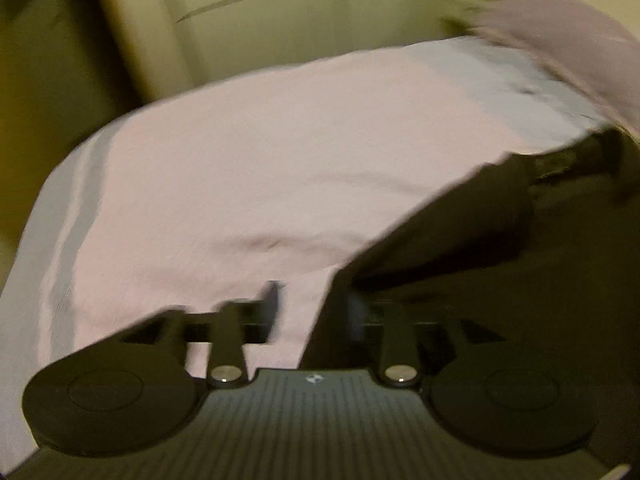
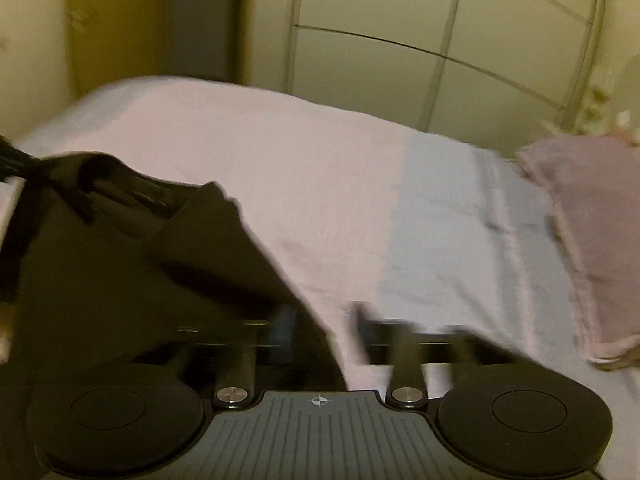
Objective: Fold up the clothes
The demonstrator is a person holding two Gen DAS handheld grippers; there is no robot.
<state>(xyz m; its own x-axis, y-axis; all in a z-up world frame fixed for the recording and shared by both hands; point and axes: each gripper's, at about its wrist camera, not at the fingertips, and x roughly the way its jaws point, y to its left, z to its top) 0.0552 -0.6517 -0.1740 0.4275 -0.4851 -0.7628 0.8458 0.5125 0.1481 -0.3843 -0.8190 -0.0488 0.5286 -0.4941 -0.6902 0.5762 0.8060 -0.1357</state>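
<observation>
A dark garment (image 1: 480, 280) lies on the bed's pale pink sheet (image 1: 260, 160) and fills the right side of the left wrist view. My left gripper (image 1: 312, 308) is open. Its left finger (image 1: 272, 304) is over the sheet and its right one is lost against the garment's edge. In the right wrist view the same dark garment (image 2: 140, 280) covers the left side. My right gripper (image 2: 324, 328) is open, and the garment's edge runs down through the gap without being pinched. Both views are blurred.
A pink pillow (image 2: 592, 240) lies at the bed's right end, also the pink pillow (image 1: 580, 52) at the upper right. A pale blue band (image 2: 440, 220) crosses the sheet. Cream panelled doors (image 2: 400, 40) stand behind the bed. A dark gap (image 1: 40, 80) lies far left.
</observation>
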